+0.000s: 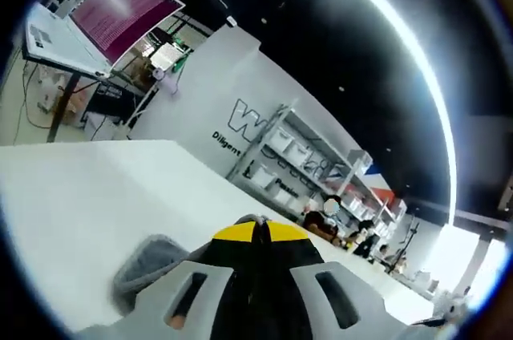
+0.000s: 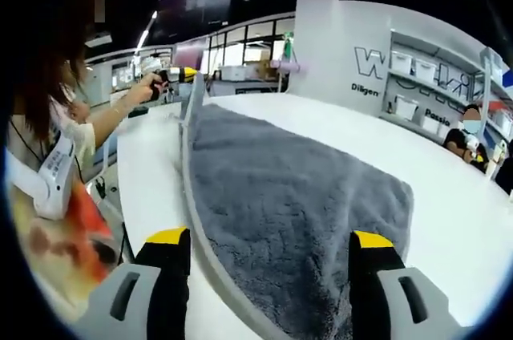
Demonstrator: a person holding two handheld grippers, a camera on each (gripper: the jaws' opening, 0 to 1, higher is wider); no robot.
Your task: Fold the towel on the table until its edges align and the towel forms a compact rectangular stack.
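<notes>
A grey towel (image 2: 296, 196) lies spread across the white table (image 2: 449, 196). Its left edge is lifted into a raised fold running to the far corner. My right gripper (image 2: 268, 256) is open, its yellow-tipped jaws standing wide on either side of the towel's near end. A hand holds my left gripper (image 2: 178, 75) at that lifted far corner. In the left gripper view, the left gripper (image 1: 261, 232) has its yellow tips pressed together, with grey towel (image 1: 148, 264) bunched beside and under the jaws.
A person (image 2: 48, 131) stands at the table's left side. Beyond the table are a white wall with lettering (image 2: 377, 67), storage shelves (image 1: 296, 155), a tilted screen (image 1: 120, 11) and a seated person (image 2: 469, 135).
</notes>
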